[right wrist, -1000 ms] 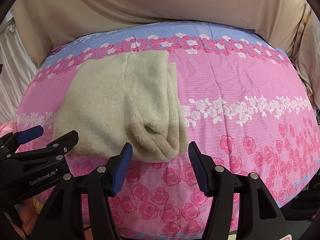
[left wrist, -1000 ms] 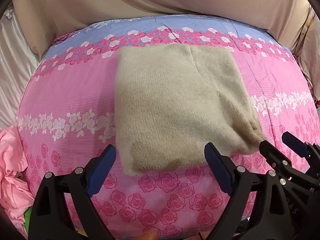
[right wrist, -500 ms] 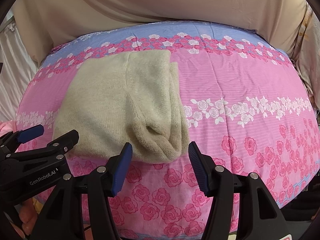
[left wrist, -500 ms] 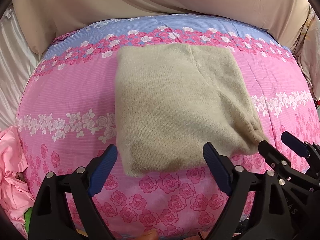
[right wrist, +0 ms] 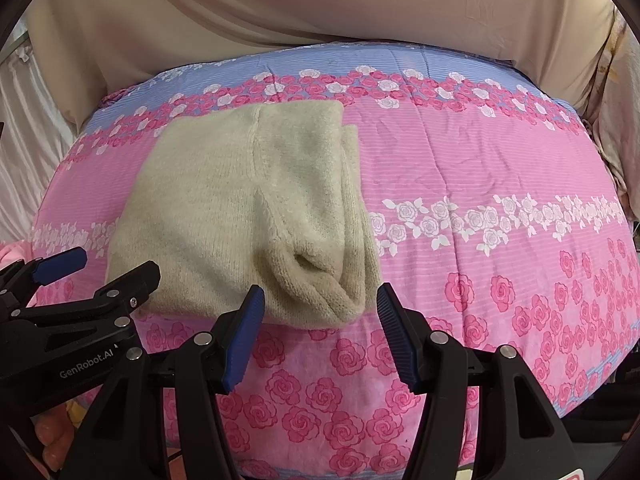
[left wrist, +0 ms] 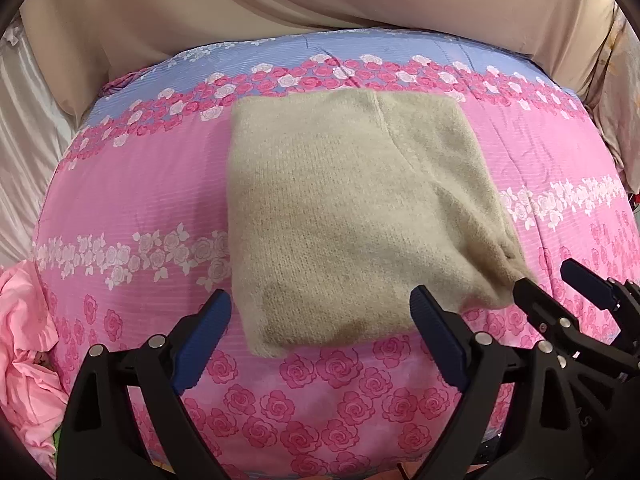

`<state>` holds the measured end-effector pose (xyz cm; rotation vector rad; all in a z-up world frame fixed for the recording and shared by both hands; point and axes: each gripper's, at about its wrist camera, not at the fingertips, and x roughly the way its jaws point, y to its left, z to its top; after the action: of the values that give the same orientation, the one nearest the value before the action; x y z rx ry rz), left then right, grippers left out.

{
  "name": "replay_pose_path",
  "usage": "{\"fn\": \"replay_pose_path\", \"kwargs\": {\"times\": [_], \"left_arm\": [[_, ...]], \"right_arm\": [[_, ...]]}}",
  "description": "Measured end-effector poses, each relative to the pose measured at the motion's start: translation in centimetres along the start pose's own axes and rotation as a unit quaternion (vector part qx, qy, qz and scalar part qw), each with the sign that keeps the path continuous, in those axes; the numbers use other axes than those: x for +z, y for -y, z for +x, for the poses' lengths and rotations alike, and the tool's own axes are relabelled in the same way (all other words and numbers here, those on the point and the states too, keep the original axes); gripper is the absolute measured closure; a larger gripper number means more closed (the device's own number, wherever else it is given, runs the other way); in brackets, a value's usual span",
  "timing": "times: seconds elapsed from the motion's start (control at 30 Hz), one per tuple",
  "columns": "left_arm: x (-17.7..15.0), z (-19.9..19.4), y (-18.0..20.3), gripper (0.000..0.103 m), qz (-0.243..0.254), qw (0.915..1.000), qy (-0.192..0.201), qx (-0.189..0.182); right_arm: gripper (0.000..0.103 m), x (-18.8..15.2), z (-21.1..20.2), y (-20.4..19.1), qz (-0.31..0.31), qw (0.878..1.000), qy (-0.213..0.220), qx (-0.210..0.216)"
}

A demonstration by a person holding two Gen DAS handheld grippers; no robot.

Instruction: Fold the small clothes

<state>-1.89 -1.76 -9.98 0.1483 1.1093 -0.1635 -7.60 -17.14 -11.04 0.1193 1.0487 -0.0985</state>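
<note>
A cream knitted garment (left wrist: 344, 216) lies folded into a rectangle on the pink rose-print bed cover (left wrist: 132, 184). It also shows in the right wrist view (right wrist: 240, 216), with its stacked folded edges facing the camera. My left gripper (left wrist: 320, 338) is open and empty, just in front of the garment's near edge. My right gripper (right wrist: 320, 332) is open and empty, just in front of the garment's near right corner. Each gripper shows at the edge of the other's view.
A crumpled pink cloth (left wrist: 24, 344) lies at the left edge of the bed. Beige fabric (left wrist: 320, 12) hangs behind the bed. The bed cover (right wrist: 500, 208) stretches to the right of the garment.
Both grippers have drawn back very slightly from the garment. The garment has not moved.
</note>
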Motion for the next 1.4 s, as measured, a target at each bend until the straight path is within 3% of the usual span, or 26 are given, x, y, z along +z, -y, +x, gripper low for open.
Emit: {"fn": "replay_pose_path", "kwargs": {"times": [0.7,0.93,1.4], "left_arm": [[0.3,0.4,-0.2,0.014,-0.001,1.0000,-0.005,-0.001],[0.3,0.5,-1.1,0.007,-0.028,0.9988,-0.006,-0.038],[0.2,0.1,-0.7,0.007,-0.025,0.9994,0.001,-0.024]], "right_arm": [[0.046,0.2,0.3,-0.1,-0.001,1.000,-0.003,0.000],[0.046,0.2,0.5,0.0,0.002,1.000,-0.004,-0.001],[0.046,0.0,0.3,0.3,0.000,1.000,-0.002,-0.001]]}}
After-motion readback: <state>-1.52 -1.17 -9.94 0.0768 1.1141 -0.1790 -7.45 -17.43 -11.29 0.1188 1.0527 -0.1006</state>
